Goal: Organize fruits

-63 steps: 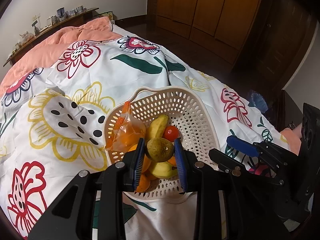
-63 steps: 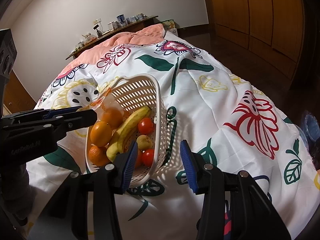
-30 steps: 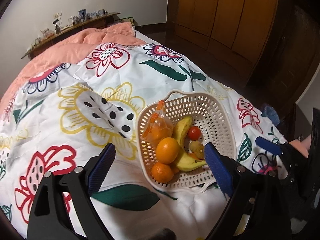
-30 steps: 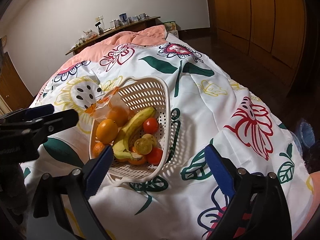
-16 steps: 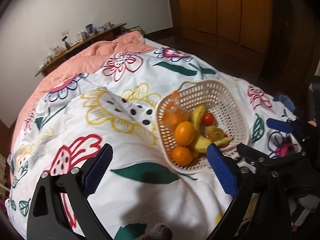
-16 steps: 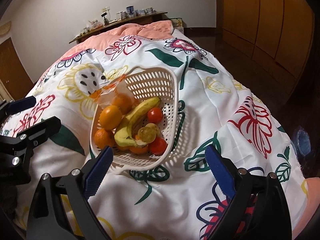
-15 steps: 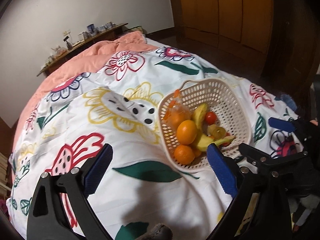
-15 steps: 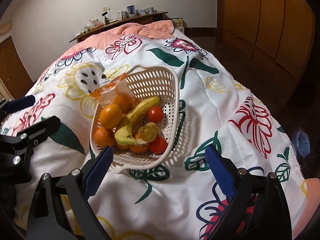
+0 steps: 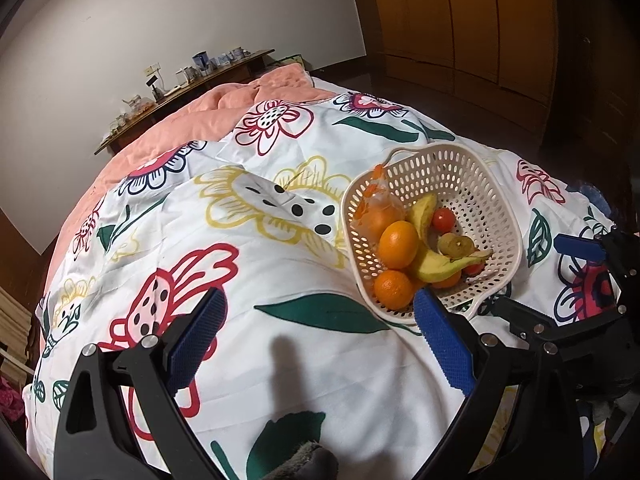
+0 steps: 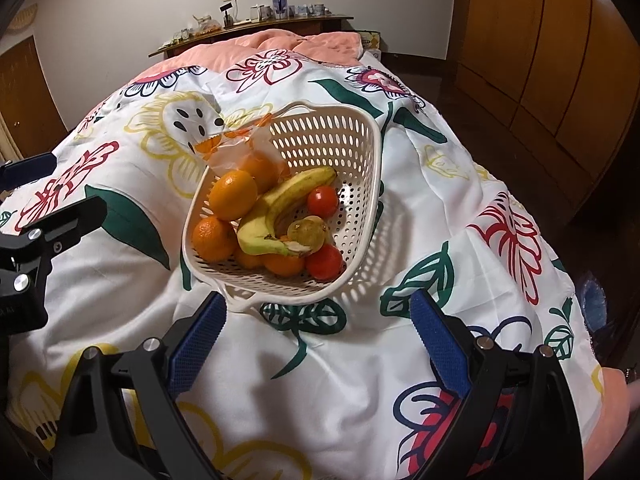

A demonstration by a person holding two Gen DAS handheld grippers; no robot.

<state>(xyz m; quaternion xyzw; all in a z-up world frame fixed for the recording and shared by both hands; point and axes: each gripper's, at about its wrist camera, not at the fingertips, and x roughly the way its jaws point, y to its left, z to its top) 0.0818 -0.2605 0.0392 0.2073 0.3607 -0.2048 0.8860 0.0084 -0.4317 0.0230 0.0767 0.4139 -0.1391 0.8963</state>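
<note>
On the bed: a white quilt (image 10: pixel 352 360) with a bold flower print covers the mattress, with a salmon blanket (image 10: pixel 288 42) at the far end.
Basket: a cream perforated basket (image 10: pixel 356 148) rests on the quilt, a handle loop at its near rim.
Contents: a banana (image 10: pixel 288 204), two loose oranges (image 10: pixel 234 195) at the left side of the basket, two tomatoes (image 10: pixel 323 201), one greenish-yellow fruit (image 10: pixel 308 232) lying against the banana's stem end, and further orange fruit beneath, count not determinable.
Bag: a clear plastic bag (image 10: pixel 248 152) holding orange fruit leans on the basket's far-left rim.
Left gripper (image 9: pixel 320 332): fingers spread wide, nothing between the blue pads; jaws have just been opening; it hangs over bare quilt, its right pad just beside the basket's near corner.
Right gripper (image 10: pixel 320 334): fingers released and wide apart, empty, poised over the quilt just short of the basket's near handle.
Background: a wooden shelf (image 10: pixel 256 24) with small items, possibly cups, too small to confirm; wooden wardrobe doors (image 10: pixel 552 40) on the right.
</note>
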